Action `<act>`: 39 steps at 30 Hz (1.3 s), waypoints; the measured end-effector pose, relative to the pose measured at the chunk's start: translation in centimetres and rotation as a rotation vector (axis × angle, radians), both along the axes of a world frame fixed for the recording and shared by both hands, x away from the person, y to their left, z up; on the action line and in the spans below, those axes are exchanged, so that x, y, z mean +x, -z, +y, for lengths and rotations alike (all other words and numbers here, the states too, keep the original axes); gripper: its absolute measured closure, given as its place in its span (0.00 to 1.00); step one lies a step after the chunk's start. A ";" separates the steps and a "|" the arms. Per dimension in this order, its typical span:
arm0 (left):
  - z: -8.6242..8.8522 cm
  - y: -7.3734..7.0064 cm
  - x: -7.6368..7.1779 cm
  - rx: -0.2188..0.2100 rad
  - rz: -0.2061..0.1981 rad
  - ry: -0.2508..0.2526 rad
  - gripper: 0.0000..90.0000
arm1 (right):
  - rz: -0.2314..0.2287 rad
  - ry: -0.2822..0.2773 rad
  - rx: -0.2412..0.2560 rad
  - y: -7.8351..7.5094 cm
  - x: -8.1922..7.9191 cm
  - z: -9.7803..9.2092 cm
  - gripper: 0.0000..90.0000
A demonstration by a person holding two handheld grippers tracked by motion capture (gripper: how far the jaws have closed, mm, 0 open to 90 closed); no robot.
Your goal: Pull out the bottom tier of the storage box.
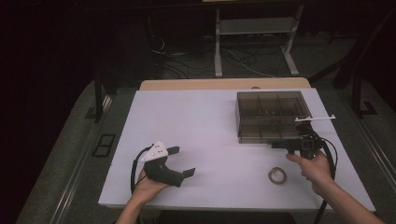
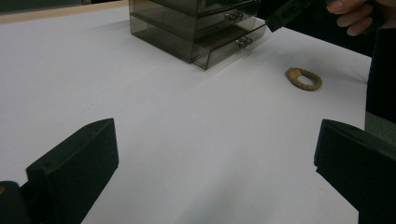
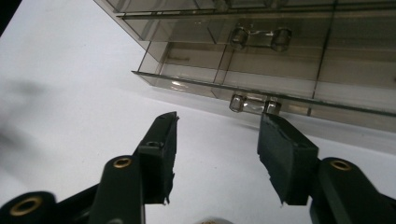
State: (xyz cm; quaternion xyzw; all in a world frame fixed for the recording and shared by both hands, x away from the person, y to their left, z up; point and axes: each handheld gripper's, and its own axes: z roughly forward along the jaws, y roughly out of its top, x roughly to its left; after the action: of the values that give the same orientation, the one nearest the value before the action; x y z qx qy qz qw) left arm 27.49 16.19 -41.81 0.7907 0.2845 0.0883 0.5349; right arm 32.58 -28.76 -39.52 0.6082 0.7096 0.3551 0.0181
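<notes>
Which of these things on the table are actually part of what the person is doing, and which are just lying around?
In use:
right gripper, jaws open at the handle of the bottom drawer
smoky plastic drawer box

Lying about:
woven ring on the table, untouched
left gripper, open, resting away from the box

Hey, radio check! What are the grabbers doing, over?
Right gripper open at the drawer box, bottom drawer handle ahead. Left gripper open, idle. Woven ring lies nearby, nothing blocking.
</notes>
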 end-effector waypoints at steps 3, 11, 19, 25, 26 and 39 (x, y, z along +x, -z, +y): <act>0.0 0.0 0.0 -0.002 0.000 -0.001 0.00 | 0.005 -0.041 -0.036 -0.4 0.4 0.2 0.49; 0.1 0.0 -0.1 -0.004 -0.001 -0.007 0.00 | -0.014 -0.184 -0.121 -1.2 1.5 0.7 0.43; 0.1 0.0 -0.1 -0.001 0.000 -0.007 0.00 | -0.087 -0.342 -0.224 -1.8 1.7 1.4 0.40; 0.0 0.0 -0.1 0.003 -0.001 -0.004 0.00 | -0.167 -0.446 -0.275 -2.2 1.7 1.6 0.37; 0.0 0.0 -0.1 0.004 -0.001 -0.004 0.00 | -0.180 -0.468 -0.281 -2.3 1.7 1.6 0.37; 0.1 0.0 -0.1 0.006 -0.001 -0.008 0.00 | -0.248 -0.653 -0.270 -2.3 2.0 1.5 0.34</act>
State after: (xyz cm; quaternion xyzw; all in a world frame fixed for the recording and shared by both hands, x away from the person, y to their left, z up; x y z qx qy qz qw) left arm 27.39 16.26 -41.83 0.7912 0.2870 0.0915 0.5322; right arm 34.55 -27.29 -37.23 0.2941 0.8991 0.3165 0.0698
